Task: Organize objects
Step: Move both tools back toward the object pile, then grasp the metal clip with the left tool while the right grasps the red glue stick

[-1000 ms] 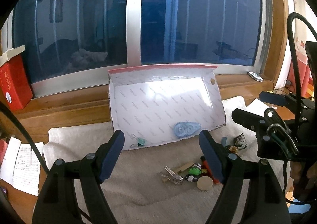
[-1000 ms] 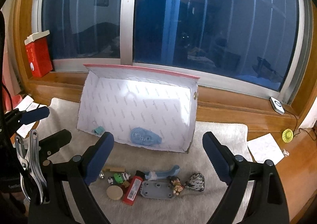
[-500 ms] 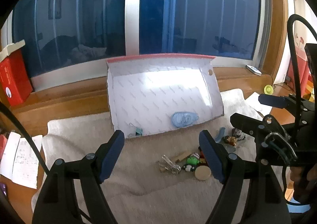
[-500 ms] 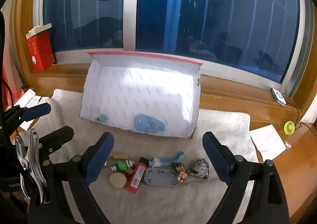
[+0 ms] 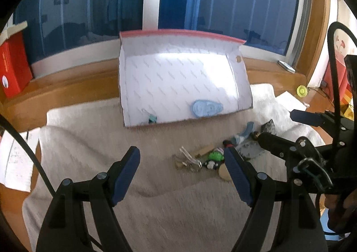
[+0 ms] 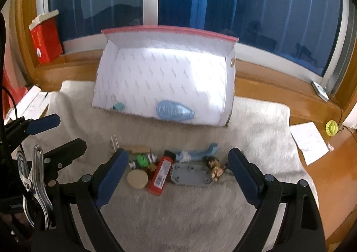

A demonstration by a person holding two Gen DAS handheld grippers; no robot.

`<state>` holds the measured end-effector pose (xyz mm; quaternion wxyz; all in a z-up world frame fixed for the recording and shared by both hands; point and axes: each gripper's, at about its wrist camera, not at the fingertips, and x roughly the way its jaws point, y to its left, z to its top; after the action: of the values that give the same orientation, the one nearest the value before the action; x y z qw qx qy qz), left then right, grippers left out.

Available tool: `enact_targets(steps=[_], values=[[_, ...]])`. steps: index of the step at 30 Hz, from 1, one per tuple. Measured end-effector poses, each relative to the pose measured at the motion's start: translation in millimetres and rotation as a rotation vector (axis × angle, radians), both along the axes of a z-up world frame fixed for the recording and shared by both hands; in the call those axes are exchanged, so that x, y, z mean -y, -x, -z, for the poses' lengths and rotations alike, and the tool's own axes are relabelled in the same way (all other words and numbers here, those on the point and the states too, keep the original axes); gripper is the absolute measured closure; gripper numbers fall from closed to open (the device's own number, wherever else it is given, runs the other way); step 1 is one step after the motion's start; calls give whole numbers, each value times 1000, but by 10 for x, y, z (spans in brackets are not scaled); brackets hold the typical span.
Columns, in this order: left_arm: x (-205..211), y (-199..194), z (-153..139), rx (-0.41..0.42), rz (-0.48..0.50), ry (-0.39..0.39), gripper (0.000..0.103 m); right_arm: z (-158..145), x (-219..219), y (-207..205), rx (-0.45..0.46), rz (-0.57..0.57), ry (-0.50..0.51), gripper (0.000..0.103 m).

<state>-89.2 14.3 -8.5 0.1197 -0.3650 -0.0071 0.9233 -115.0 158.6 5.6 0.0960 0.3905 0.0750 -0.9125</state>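
Both views look down over a cream, fuzzy cloth spread on the wooden tabletop below a dark blue window.

In the right wrist view, the right tool fills the lower frame with its two blue-padded fingers spread wide and nothing between them. It hangs above a cluster of small loose objects in the centre: a round beige disc, a red rectangular lighter-like item with a white label, a grey flat plastic plate with holes, a green toy figure, a small brown figurine, a light blue curved plastic piece and a small wooden block. These lie close together, some touching.

Beyond them, in the upper centre, stands an open white cardboard box with a red rim. Inside, near its front edge, lie a blue teardrop-shaped correction-tape dispenser and a small teal binder clip.

In the left wrist view, the left tool is also spread wide and empty, low in the frame, with a clear plastic clip on the cloth just right of its middle. A red carton stands on the sill at the upper left.
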Motion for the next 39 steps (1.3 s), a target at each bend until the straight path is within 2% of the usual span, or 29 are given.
enact_targets(steps=[17,25,32,35,38,39], values=[[127,-35,474,157,-59,-64,24,405,-36,-65,137,15,48,10],[178,-5,571,181,-58,-125,25,513,-91,-68,171,9,74,10],[130,243,554,194,-61,-186,26,576,-102,-60,207,-37,116,37],[55,397,585,224,-55,-214,37,602,-112,-39,221,-54,121,45],[-40,540,624,231,-63,-178,47,610,-114,-10,223,-65,130,45],[-66,597,650,239,-70,-165,55,610,-113,10,222,-67,131,45]])
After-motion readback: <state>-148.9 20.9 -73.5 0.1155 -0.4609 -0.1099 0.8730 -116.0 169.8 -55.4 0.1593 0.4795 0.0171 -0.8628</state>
